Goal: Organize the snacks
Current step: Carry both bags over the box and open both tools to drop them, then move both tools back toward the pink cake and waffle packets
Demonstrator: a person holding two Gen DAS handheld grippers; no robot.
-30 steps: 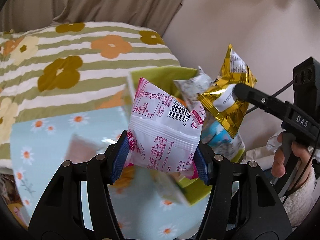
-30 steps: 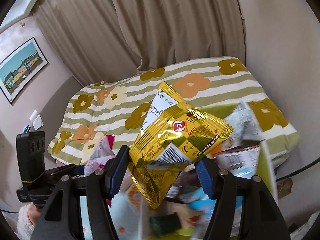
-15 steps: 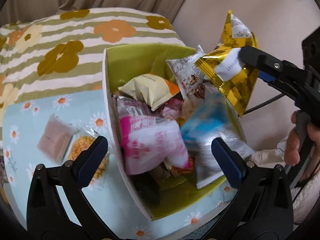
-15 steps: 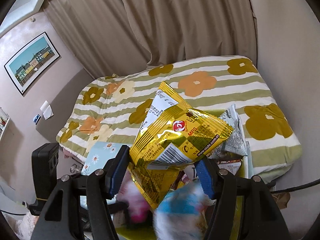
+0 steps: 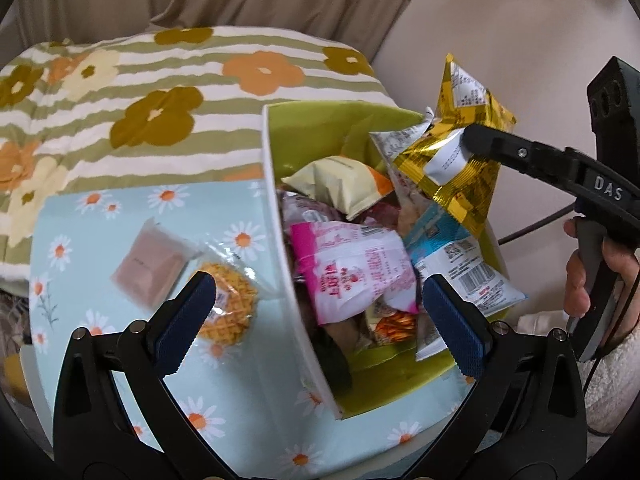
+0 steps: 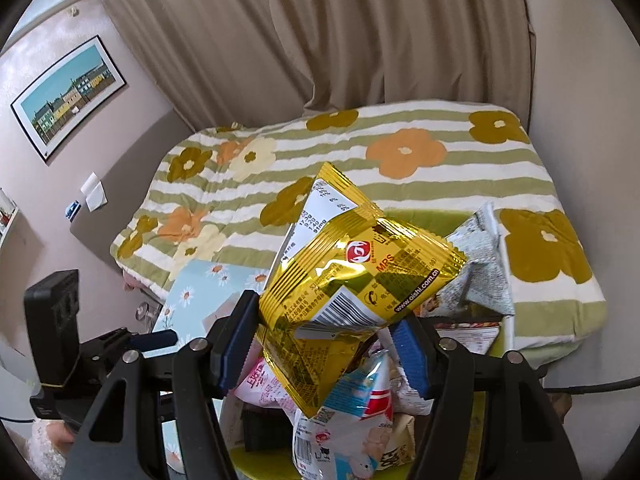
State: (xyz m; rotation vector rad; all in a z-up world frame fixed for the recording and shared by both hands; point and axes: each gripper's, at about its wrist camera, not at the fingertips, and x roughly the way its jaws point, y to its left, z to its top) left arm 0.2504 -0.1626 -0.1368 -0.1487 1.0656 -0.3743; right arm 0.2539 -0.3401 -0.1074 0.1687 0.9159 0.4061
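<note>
The right hand-held gripper (image 6: pixel 326 350) is clamped on the gold snack bag (image 6: pixel 360 276), held over the green box (image 5: pixel 304 128). The left hand-held gripper (image 5: pixel 316 312) stands wide apart with nothing in it; the pink packet (image 5: pixel 352 268) lies inside the box. Next, probably: lower the gold bag into the box and let go. A waffle packet (image 5: pixel 226 308) lies on the counter (image 5: pixel 100 216) beside the box.

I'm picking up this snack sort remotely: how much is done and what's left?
Done: the green box is heaped with packets, the pink packet on top; the left tool, jaws just opened, is empty. In hand: the right tool holds the gold packet over the box. Left: a brown packet and a waffle on the floral tablecloth.
</note>
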